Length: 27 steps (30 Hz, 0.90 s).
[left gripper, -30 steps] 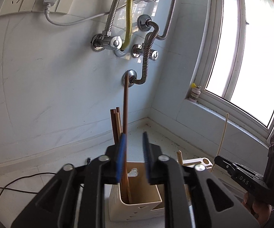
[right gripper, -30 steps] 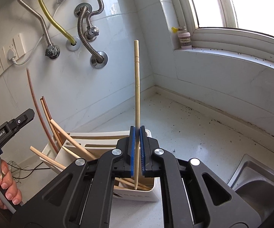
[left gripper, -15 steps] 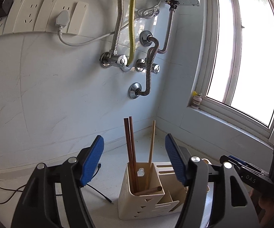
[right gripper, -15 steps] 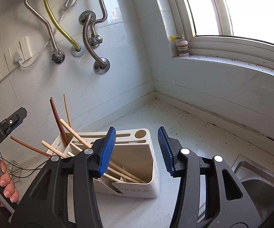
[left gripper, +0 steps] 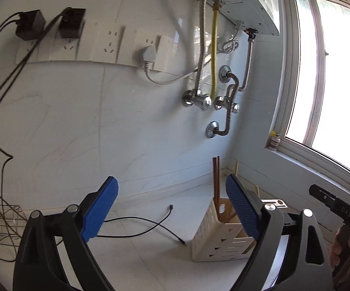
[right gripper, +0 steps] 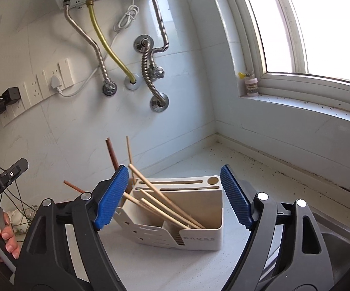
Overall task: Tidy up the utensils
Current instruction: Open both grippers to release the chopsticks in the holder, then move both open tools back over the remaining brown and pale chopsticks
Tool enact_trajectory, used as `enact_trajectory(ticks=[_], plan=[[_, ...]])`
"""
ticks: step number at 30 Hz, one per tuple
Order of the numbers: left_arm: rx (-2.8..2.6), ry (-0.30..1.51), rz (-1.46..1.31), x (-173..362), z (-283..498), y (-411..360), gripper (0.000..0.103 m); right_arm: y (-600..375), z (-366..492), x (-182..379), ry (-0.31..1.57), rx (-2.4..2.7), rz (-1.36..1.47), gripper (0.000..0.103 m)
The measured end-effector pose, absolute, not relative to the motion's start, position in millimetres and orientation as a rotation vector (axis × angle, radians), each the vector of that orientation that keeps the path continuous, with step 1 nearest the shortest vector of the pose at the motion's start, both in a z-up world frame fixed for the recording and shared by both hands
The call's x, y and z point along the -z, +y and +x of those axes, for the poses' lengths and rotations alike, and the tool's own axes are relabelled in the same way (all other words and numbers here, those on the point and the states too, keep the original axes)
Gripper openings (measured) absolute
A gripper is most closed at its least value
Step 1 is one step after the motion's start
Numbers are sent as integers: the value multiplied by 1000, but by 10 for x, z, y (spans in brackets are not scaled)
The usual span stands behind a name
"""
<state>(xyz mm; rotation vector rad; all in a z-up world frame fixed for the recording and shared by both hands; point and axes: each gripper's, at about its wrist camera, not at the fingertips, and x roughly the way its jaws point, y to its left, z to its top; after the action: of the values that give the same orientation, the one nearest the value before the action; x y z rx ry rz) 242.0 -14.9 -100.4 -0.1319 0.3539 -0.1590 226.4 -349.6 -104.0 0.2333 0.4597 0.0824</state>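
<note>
A cream utensil holder [right gripper: 194, 228] stands on the white counter, also in the left wrist view [left gripper: 221, 237]. Several light wooden chopsticks [right gripper: 165, 201] lean in it, and dark brown chopsticks [left gripper: 216, 177] stand upright at its far end, also in the right wrist view [right gripper: 112, 155]. My left gripper [left gripper: 172, 208] is open and empty, up and to the left of the holder. My right gripper [right gripper: 175, 194] is open and empty, just in front of and above the holder.
A black cable [left gripper: 150, 225] lies on the counter left of the holder. Wall sockets, plugs and hoses [right gripper: 148, 72] run above. A steel sink [right gripper: 339, 232] sits at the right. A small bottle [right gripper: 251, 84] stands on the window sill.
Both grippers opened and let their chopsticks drop into the holder, then drew back and up. The left gripper swung left.
</note>
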Motion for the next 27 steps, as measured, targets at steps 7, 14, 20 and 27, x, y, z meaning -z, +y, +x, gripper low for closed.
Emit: enact_trajectory(ticks=[7,14,20,27], plan=[[-17,463,-209,1181,1995,639,94,-3073,2124,985,472,-190,228,77],[-171,557,-290,1431,1560,1292,96,-2596,2037,1103,536,-302,230,82],[-215,696,-337,1725,1340,1522,96,-2166,1999,1259,617,-398,232,87],[-160,957,-372,2234,1316,1474,96,-1605,2127,1524,829,-501,166,88]])
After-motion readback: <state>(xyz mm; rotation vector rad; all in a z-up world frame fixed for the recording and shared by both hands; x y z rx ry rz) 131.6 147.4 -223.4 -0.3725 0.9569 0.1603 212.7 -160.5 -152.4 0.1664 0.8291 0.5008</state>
